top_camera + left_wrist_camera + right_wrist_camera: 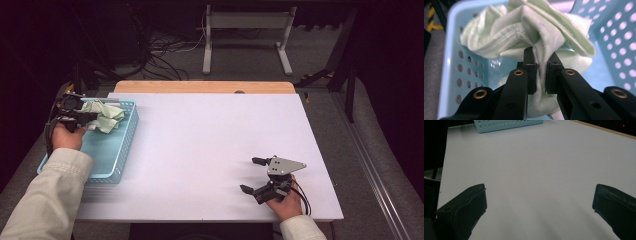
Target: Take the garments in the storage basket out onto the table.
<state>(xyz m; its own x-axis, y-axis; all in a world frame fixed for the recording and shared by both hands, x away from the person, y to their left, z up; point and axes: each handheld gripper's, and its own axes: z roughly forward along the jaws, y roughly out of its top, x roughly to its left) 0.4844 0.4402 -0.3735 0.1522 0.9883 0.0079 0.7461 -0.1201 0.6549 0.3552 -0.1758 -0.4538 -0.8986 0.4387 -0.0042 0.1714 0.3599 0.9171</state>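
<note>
A crumpled pale green cloth lies bunched in the far end of a light blue perforated basket at the table's left edge. My left gripper is over the basket, its jaws shut on a fold of the cloth. My right gripper rests near the table's front right, jaws wide apart with nothing between them, pointing left across the white tabletop.
The basket's near end lies far off in the right gripper view. A wooden strip runs along the table's far edge. Beyond stand a white frame leg and cables on the floor.
</note>
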